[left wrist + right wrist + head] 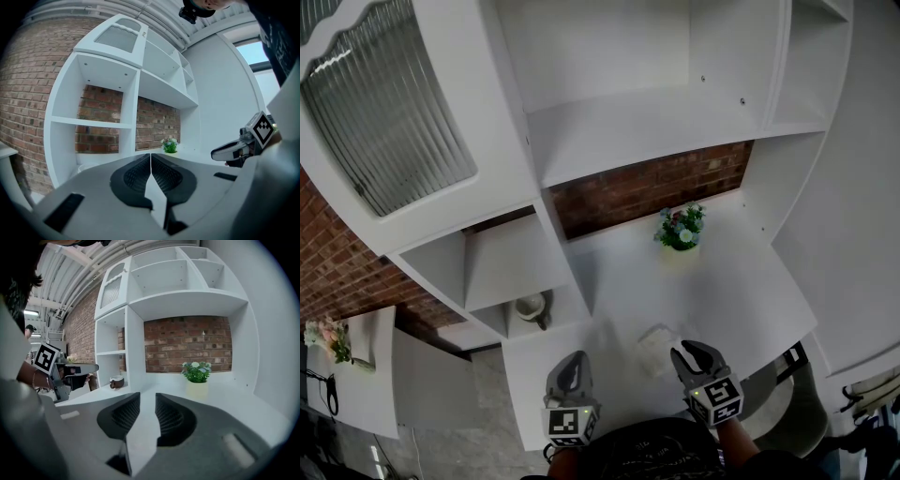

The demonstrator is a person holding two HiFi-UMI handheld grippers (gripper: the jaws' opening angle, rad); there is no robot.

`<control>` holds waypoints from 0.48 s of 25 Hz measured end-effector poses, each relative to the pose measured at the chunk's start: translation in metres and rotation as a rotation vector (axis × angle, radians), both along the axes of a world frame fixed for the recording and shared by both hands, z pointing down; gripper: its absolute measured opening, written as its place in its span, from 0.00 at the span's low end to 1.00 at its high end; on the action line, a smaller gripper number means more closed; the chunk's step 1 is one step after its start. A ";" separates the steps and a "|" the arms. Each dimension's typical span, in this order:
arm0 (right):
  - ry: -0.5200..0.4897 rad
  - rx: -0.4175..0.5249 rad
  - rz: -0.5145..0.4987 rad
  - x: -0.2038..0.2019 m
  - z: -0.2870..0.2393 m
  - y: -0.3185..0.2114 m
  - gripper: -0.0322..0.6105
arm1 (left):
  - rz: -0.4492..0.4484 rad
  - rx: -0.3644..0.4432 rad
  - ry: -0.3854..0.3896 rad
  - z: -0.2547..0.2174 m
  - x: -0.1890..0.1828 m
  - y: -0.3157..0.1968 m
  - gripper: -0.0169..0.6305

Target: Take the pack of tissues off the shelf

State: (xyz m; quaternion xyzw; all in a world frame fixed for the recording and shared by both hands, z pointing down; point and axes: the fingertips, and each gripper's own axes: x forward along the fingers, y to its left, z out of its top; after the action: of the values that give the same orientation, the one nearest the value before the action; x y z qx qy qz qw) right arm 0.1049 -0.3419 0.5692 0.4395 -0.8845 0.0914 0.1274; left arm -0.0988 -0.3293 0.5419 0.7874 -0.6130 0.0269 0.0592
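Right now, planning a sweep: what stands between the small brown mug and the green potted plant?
The white upright divider panel stands between mug and plant; right gripper view.

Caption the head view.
White shelf unit, left gripper and right gripper at its ledge; pack of tissues by the right one, potted plant beyond.

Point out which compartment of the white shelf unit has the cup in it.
The cup sits in the lower small cubby, left of the wide bay with the potted plant. The small cubby directly above it looks bare.
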 end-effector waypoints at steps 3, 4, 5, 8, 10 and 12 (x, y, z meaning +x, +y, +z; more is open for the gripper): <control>-0.014 -0.016 0.024 0.001 0.004 -0.002 0.08 | -0.002 -0.007 0.011 0.002 0.000 0.000 0.04; -0.011 -0.036 0.034 0.001 0.008 -0.003 0.06 | -0.004 -0.008 0.016 0.002 0.000 0.001 0.04; -0.007 -0.055 0.043 0.001 0.011 -0.003 0.06 | -0.005 -0.007 0.019 0.002 0.000 0.001 0.04; -0.002 -0.050 0.046 -0.001 0.011 -0.002 0.06 | -0.006 -0.004 0.018 0.001 -0.001 0.002 0.04; 0.006 -0.035 0.045 -0.002 0.009 -0.002 0.06 | -0.008 -0.004 0.016 0.001 -0.002 0.002 0.04; 0.016 -0.031 0.049 -0.001 0.009 -0.003 0.06 | -0.008 -0.004 0.016 0.002 -0.001 0.002 0.04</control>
State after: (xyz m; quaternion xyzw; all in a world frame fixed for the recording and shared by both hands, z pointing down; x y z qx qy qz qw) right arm 0.1040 -0.3445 0.5786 0.4595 -0.8710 0.1046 0.1389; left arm -0.0999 -0.3271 0.5435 0.7851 -0.6154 0.0216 0.0659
